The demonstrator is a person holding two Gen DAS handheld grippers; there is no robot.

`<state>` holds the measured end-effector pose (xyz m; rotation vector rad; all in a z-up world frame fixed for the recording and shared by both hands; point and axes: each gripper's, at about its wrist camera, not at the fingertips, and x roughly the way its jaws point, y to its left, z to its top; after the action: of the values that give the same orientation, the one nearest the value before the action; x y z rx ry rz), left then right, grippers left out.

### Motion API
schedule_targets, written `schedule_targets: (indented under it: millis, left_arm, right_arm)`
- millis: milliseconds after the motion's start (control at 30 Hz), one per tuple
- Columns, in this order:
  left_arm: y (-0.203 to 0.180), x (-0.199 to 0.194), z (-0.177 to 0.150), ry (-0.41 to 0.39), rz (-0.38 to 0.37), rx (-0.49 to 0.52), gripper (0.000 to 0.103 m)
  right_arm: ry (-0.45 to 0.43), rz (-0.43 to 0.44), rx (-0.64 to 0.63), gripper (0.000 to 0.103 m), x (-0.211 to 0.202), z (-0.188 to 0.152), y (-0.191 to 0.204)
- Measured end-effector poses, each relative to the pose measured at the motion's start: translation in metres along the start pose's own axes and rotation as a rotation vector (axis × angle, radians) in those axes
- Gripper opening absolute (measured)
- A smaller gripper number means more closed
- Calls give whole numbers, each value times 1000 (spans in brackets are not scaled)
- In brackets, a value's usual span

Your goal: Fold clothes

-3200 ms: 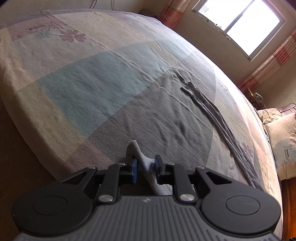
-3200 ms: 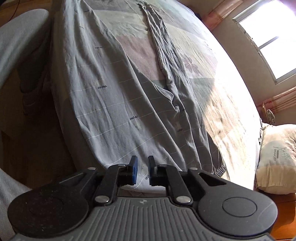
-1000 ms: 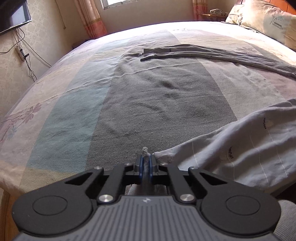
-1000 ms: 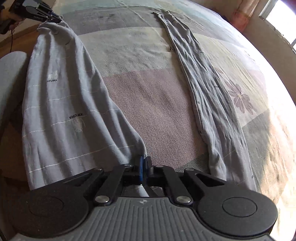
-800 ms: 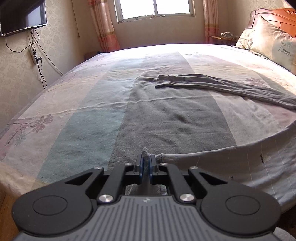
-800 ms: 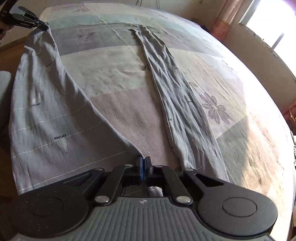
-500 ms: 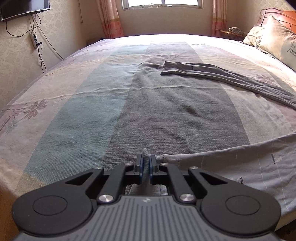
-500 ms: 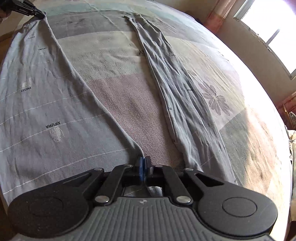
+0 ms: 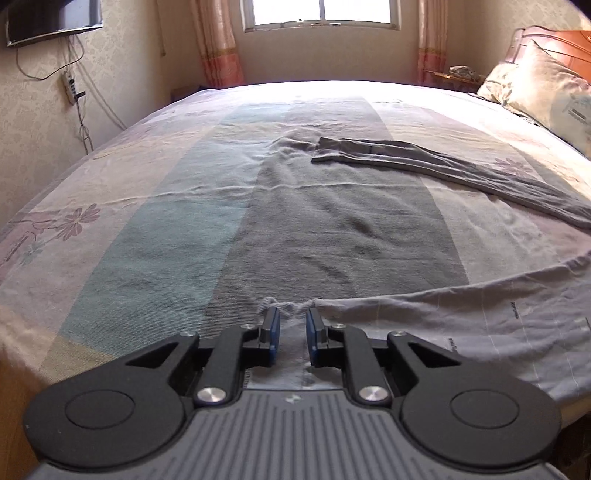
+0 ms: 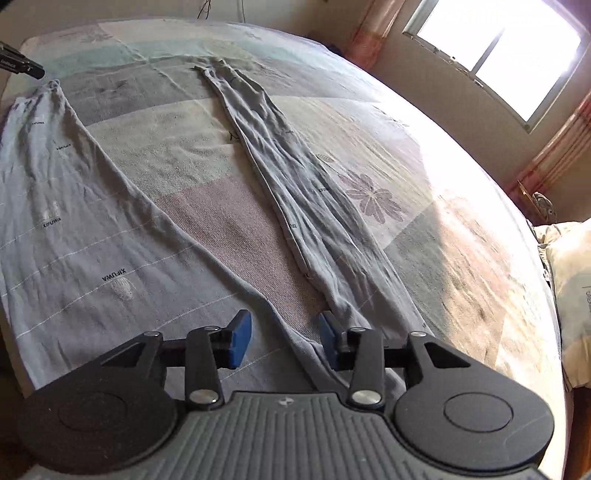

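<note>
Light grey long trousers with a printed logo lie spread on the striped bedspread. In the left wrist view the near leg runs off to the right, and its cuff lies just ahead of my open left gripper. The far leg lies flat farther up the bed. In the right wrist view both legs, near and far, fan away from my open right gripper. That gripper hovers over the waist end, where the legs meet, and grips nothing. The left gripper shows at the near leg's far end.
Pillows and a wooden headboard stand at the right. A window with curtains is beyond the bed. A TV and a power strip are on the left wall. The bed's edge runs just under both grippers.
Both grippers were shut on the trousers and are now open. The near leg has dropped flat onto the bed, its cuff lying free in front of the left fingers.
</note>
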<state>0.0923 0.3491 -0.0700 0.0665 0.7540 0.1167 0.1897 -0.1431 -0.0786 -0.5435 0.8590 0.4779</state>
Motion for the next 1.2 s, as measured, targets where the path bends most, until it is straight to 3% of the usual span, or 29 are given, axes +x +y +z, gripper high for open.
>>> schedule_targets:
  millis: [67,200,333,433,500,667,767,833,867,933,1033,1100,1200]
  left_arm:
    - [-20,0,-8,7,-45,69,17]
    - [-24,12,-28,65,-62,-9,21]
    - [-9,3,-33,116,-5,-91,24]
    - [-18,-3,-24,147,51,-30,22]
    - [-29,-9,-14,131,75,14,20]
    - [-59,-10,16,35,-43,33,38]
    - [-70,15,16,79,-36,28,38]
    - [-63,27,6,145,-24,-42,40]
    - [-55,26,-2,137,-36,-101,43]
    - [-44,22,-12,137,-42,-170,48]
    - [-42,17,-14,157,-12,-155,48]
    - [-47,14,-10,157,0,-133,48]
    - [-56,9,-2,126,-21,-120,48]
  right_arm:
    - [15,2,97,51,-11,-19,-6]
    - [45,5,292,52,-33,-57,-18]
    - [68,17,480,57,-52,-102,-26]
    - [100,12,559,59,-69,-127,-32]
    - [85,-22,579,59,-83,-136,-39]
    - [-35,-93,627,66,-100,-134,-71]
    - [-40,-119,662,67,-84,-135,-90]
    - [17,-122,742,67,-70,-150,-106]
    - [61,-129,790,67,-65,-162,-113]
    - [30,-108,859,63,-77,-185,-124]
    - [6,-126,988,64,-103,-209,-137]
    - [-59,-99,1086,65,-120,-224,-145]
    - [-89,-63,1202,65,-119,-240,-152]
